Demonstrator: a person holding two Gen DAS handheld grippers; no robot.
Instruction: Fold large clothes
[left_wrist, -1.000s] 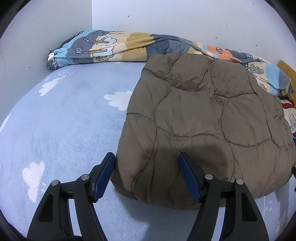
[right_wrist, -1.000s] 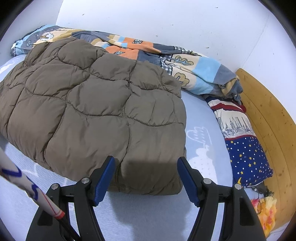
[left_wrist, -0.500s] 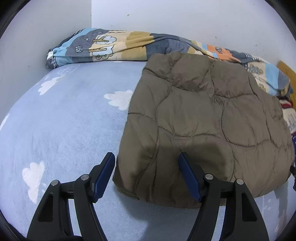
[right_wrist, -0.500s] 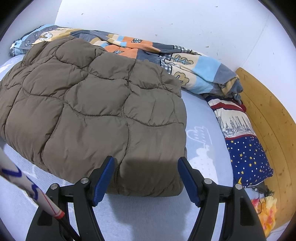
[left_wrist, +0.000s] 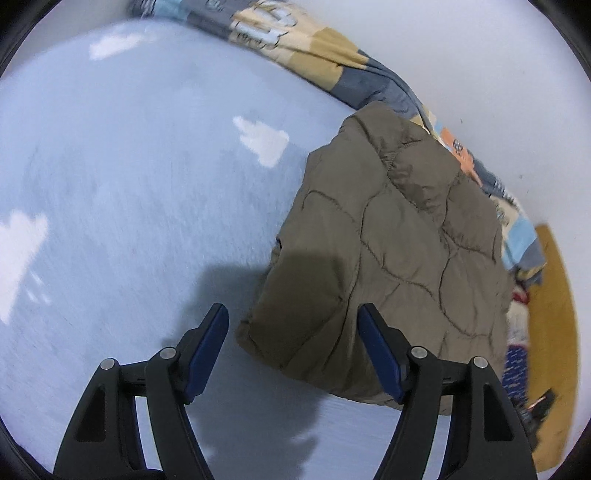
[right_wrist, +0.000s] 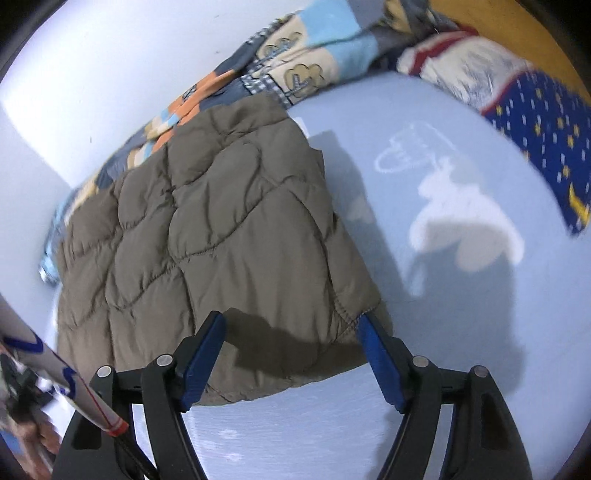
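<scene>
Folded brown jacket (left_wrist: 388, 251) on blue bedsheet (left_wrist: 129, 184). Left gripper (left_wrist: 291, 325) wide, empty, over jacket's near corner. Right gripper (right_wrist: 291, 332) wide, just opening further, empty, over jacket's near edge.

A quilted olive-brown padded jacket (left_wrist: 391, 251) lies folded into a thick, roughly rectangular bundle on the pale blue cloud-print bed sheet (left_wrist: 129, 184), stitched panels facing up, its far edge touching a patterned blanket (right_wrist: 295, 66) along the wall.
</scene>
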